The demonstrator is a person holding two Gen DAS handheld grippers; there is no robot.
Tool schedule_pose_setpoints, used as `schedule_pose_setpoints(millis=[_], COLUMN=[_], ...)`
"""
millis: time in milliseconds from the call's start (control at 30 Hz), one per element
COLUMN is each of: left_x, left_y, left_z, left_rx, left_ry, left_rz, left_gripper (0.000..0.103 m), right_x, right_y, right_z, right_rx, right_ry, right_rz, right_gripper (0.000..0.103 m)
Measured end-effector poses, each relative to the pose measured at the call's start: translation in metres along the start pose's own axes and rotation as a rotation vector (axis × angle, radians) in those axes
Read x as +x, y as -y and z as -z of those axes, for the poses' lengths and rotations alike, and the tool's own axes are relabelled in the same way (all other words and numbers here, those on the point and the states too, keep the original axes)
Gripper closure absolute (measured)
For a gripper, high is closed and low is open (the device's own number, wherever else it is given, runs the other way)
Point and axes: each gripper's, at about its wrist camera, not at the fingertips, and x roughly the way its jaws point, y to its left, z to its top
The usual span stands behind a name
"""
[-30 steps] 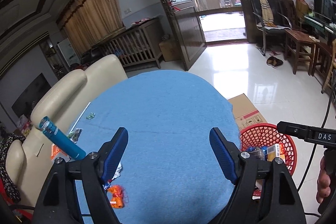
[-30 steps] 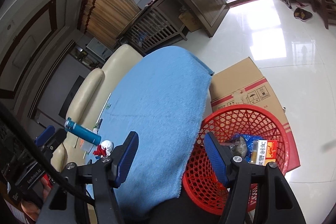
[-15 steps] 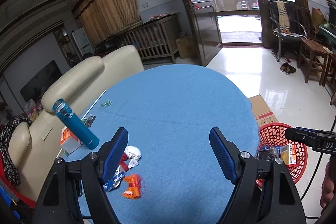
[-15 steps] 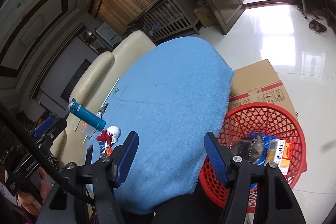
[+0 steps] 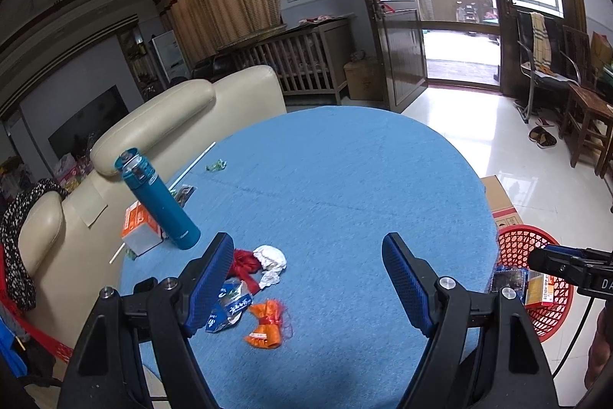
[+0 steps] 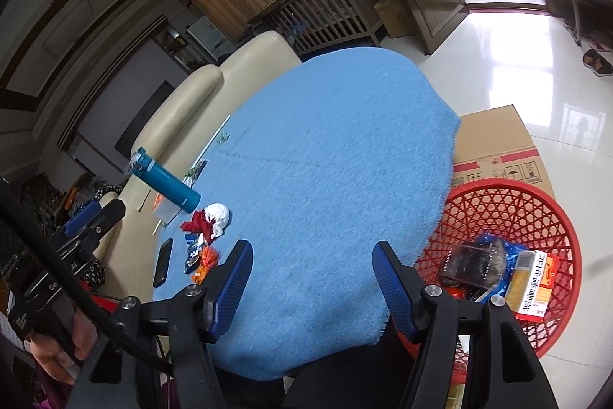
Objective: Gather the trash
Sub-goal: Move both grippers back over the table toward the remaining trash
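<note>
left gripper [image 5: 308, 278] hovering agape, empty, over blue table [image 5: 345, 179]. orange wrapper [image 5: 266, 324] lying lower centre, long axis running upper left to lower right. right gripper [image 6: 312, 282] gaping, empty. only right view showing red basket [image 6: 498, 202] fully, lower right, holding yellow box [image 6: 530, 284] and dark packet [image 6: 473, 261].

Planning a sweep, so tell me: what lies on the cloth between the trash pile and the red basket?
Nothing: in the right wrist view, the blue cloth is bare from the trash pile across to the edge above the red basket.
</note>
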Motion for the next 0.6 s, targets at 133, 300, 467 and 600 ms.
schedule_pose_setpoints(millis=[133,300,467,600], left_x=[0.001,0.003,0.004,0.007], left_y=[-0.007,-0.019,-0.029,-0.040], left_z=[0.004,0.011,0.019,0.024], left_rx=[-0.015,-0.039,-0.067,-0.089], left_ry=[-0.006,-0.012,-0.021,-0.028], left_rz=[-0.007,-0.013,-0.017,-0.021], left_gripper=[0.023,0.023,0.023,0.023], right_x=[0.003,0.008,0.015,0.020], right_y=[-0.007,-0.015,-0.026,-0.036], right_z=[0.002,0.004,0.007,0.010], right_rx=[-0.012,-0.029,-0.052,-0.075], right_ry=[-0.011,-0.025,-0.043,-0.058], right_rz=[0.001,0.001,-0.001,-0.002], right_gripper=[0.034,0.034,0.034,0.034])
